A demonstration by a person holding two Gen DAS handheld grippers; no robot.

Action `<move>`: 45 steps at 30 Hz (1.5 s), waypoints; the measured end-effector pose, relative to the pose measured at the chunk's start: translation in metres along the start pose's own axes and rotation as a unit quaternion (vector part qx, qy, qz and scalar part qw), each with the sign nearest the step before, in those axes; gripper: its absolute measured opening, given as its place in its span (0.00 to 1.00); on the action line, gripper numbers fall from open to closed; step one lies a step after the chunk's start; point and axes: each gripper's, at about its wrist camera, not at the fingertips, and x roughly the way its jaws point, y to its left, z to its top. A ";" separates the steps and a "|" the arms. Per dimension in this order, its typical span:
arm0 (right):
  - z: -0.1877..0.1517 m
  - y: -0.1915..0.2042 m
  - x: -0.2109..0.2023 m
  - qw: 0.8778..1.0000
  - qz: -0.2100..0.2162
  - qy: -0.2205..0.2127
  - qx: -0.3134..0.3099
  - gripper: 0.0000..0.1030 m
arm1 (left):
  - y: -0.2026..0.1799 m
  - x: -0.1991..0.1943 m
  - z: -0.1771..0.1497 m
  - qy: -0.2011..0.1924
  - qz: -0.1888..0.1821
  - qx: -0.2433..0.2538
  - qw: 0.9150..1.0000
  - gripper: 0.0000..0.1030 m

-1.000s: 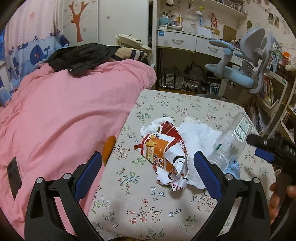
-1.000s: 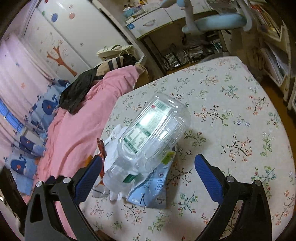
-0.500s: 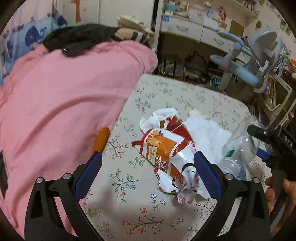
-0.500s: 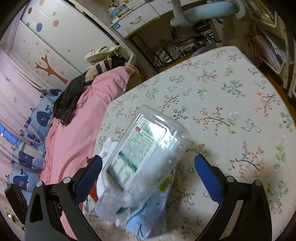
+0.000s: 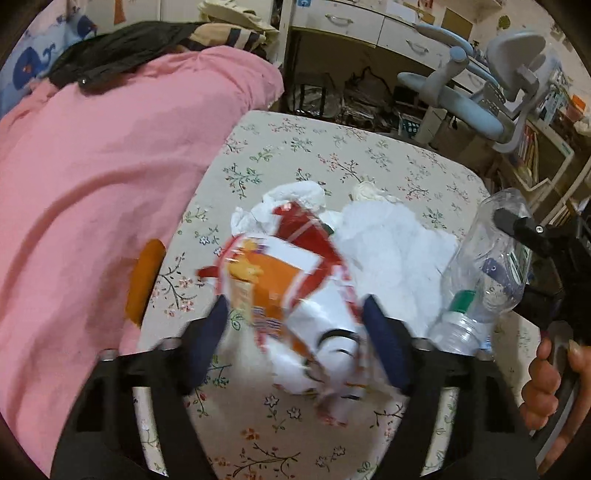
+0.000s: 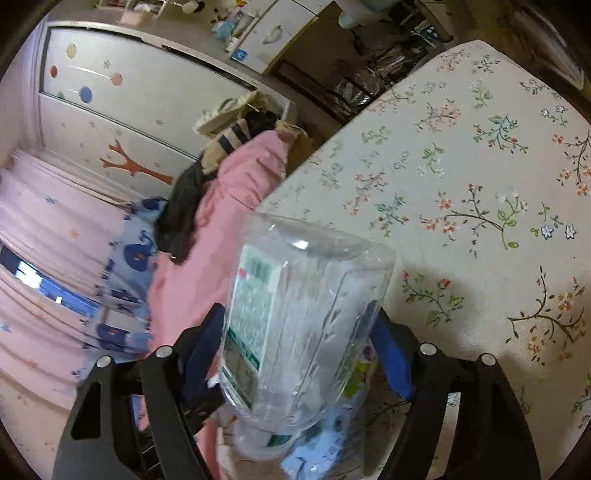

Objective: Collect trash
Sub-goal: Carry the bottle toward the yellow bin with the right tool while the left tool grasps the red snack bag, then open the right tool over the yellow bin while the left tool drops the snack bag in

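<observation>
An orange, red and white snack wrapper (image 5: 291, 291) lies crumpled on the floral table (image 5: 332, 155). My left gripper (image 5: 295, 332) has closed its blue pads on the wrapper's near end. White crumpled paper (image 5: 391, 251) lies beside it. A clear plastic bottle (image 6: 295, 325) with a green and white label sits between my right gripper's (image 6: 299, 343) blue pads, which press its sides. The bottle also shows at the right of the left wrist view (image 5: 484, 273), cap end down. A light blue packet (image 6: 328, 435) lies under it.
A bed with a pink cover (image 5: 103, 177) runs along the table's left edge. An orange object (image 5: 144, 280) sits between bed and table. A blue-grey desk chair (image 5: 480, 92) and a desk with drawers (image 5: 351, 22) stand beyond the table.
Both grippers went from wide open to closed. The left moved forward onto the wrapper. The right closed on the bottle, which tipped up and rose off the table.
</observation>
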 end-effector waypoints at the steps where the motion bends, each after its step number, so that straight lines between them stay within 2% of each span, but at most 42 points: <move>1: 0.000 0.003 -0.003 1.000 0.007 -0.002 -0.003 0.70 | 0.004 0.000 0.000 0.003 -0.006 -0.007 1.000 0.46; 2: 0.000 0.006 -0.010 1.000 0.016 -0.007 -0.008 0.70 | 0.007 -0.001 0.000 0.007 -0.009 -0.014 1.000 0.37; 4: -0.001 0.012 -0.018 0.999 0.029 -0.013 -0.012 0.70 | 0.013 -0.003 -0.001 0.008 -0.016 -0.025 1.000 0.33; 6: 0.000 0.018 -0.022 0.999 0.041 -0.019 -0.017 0.69 | 0.015 -0.009 -0.001 -0.001 -0.021 -0.029 0.999 0.23; 9: -0.001 0.029 -0.031 0.998 0.054 -0.026 -0.029 0.68 | 0.017 -0.026 -0.003 -0.024 -0.032 -0.030 0.999 0.18; 14: -0.013 0.048 -0.045 0.995 0.061 -0.030 -0.069 0.68 | 0.019 -0.046 -0.009 -0.049 -0.048 -0.033 0.997 0.15; 19: -0.027 0.062 -0.052 0.992 0.073 -0.023 -0.099 0.67 | 0.018 -0.078 -0.020 -0.091 -0.068 -0.030 0.993 0.15; 25: -0.064 0.076 -0.076 0.987 0.079 -0.011 -0.139 0.67 | 0.017 -0.113 -0.047 -0.111 -0.078 -0.024 0.990 0.15; 33: -0.139 0.066 -0.095 0.983 0.049 0.042 -0.172 0.67 | 0.009 -0.141 -0.095 -0.111 -0.084 -0.002 0.990 0.15; 38: -0.176 0.053 -0.091 0.980 0.018 0.087 -0.177 0.67 | 0.004 -0.154 -0.122 -0.107 -0.082 0.012 0.991 0.15; 41: -0.195 0.048 -0.078 0.974 -0.012 0.126 -0.187 0.67 | 0.003 -0.160 -0.137 -0.103 -0.081 0.019 0.991 0.15; 45: -0.222 0.040 -0.051 0.959 -0.057 0.188 -0.202 0.68 | -0.001 -0.168 -0.151 -0.100 -0.081 0.026 0.991 0.15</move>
